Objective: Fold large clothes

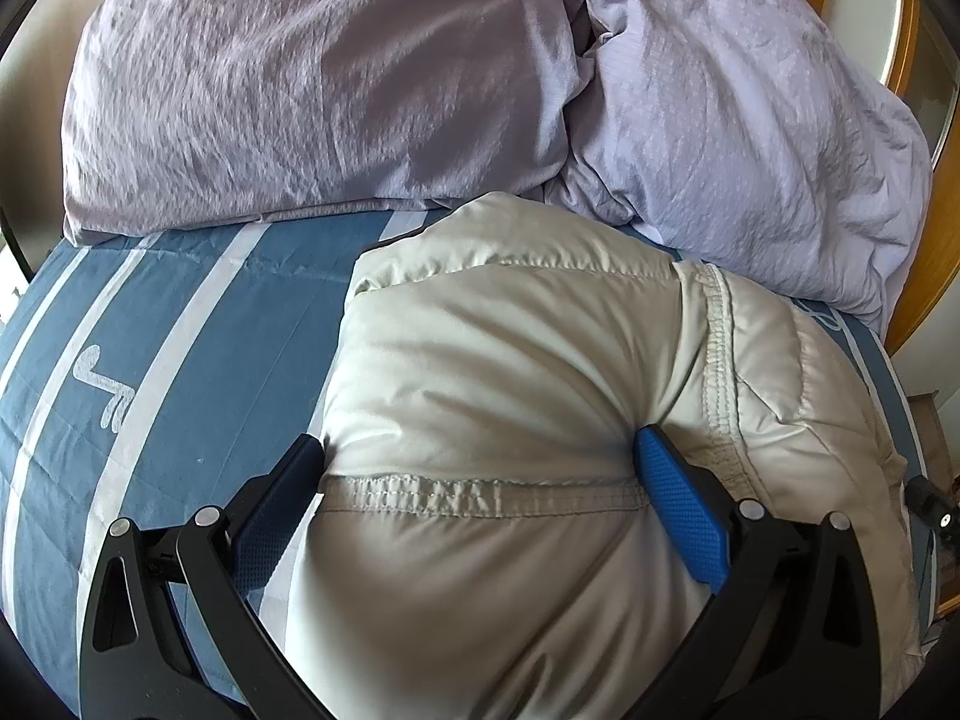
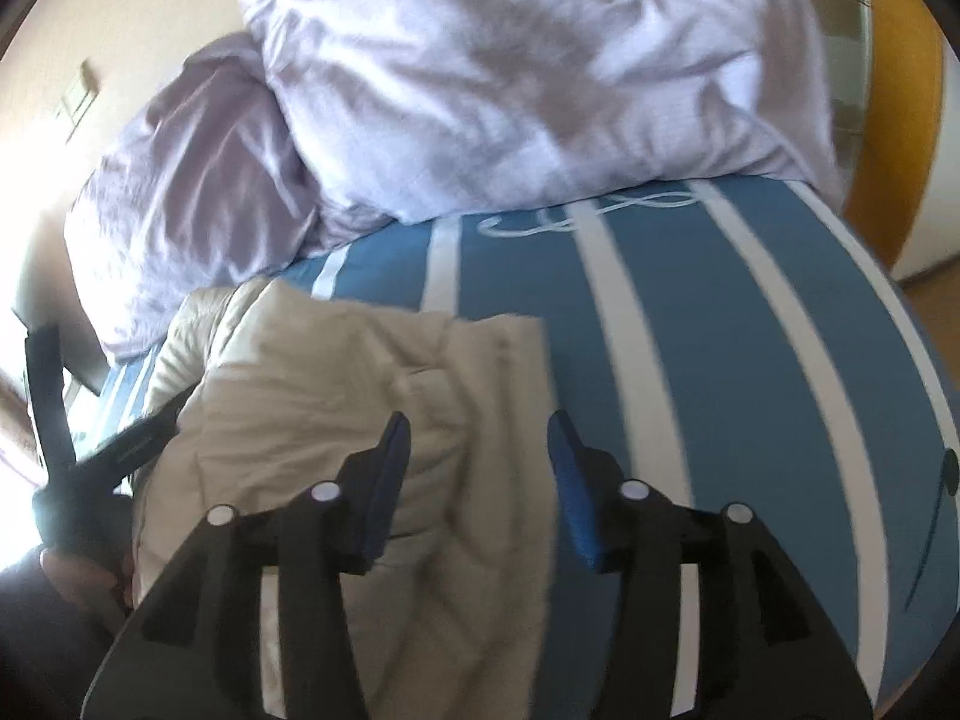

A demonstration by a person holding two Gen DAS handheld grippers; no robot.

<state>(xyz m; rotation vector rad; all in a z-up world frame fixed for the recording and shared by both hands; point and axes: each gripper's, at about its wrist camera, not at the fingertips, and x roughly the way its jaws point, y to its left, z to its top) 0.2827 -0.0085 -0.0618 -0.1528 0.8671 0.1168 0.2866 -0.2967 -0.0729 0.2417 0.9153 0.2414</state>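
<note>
Two grippers in view, both pitched steeply down toward the bed. Left gripper (image 1: 480,468): jaws spread wide around a thick bundle of the cream puffer jacket (image 1: 510,390), blue pads (image 1: 681,510) pressed into the padding on either side at a stitched seam, fabric bulging between and above them, so it has hold of the jacket. Right gripper (image 2: 477,468): jaws about half open, nothing pinched; its left finger (image 2: 384,480) sits over the jacket's edge, the right finger over bare sheet, and the pads do not press on cloth. Right view is motion-blurred. Left gripper also shows at the far left edge of the right view (image 2: 108,456), with part of a hand (image 2: 72,576) below it. Jacket lies bunched on the blue sheet with white stripes (image 1: 180,360), near the camera-side edge of the bed, just short of the lilac pillow (image 1: 300,90) and the crumpled lilac duvet (image 1: 750,120); its far end touches the duvet's fold. Long axis runs roughly away from the cameras toward the pillows, one seam crossing it between the left pads. Wooden bed frame (image 1: 906,312) at right.
</note>
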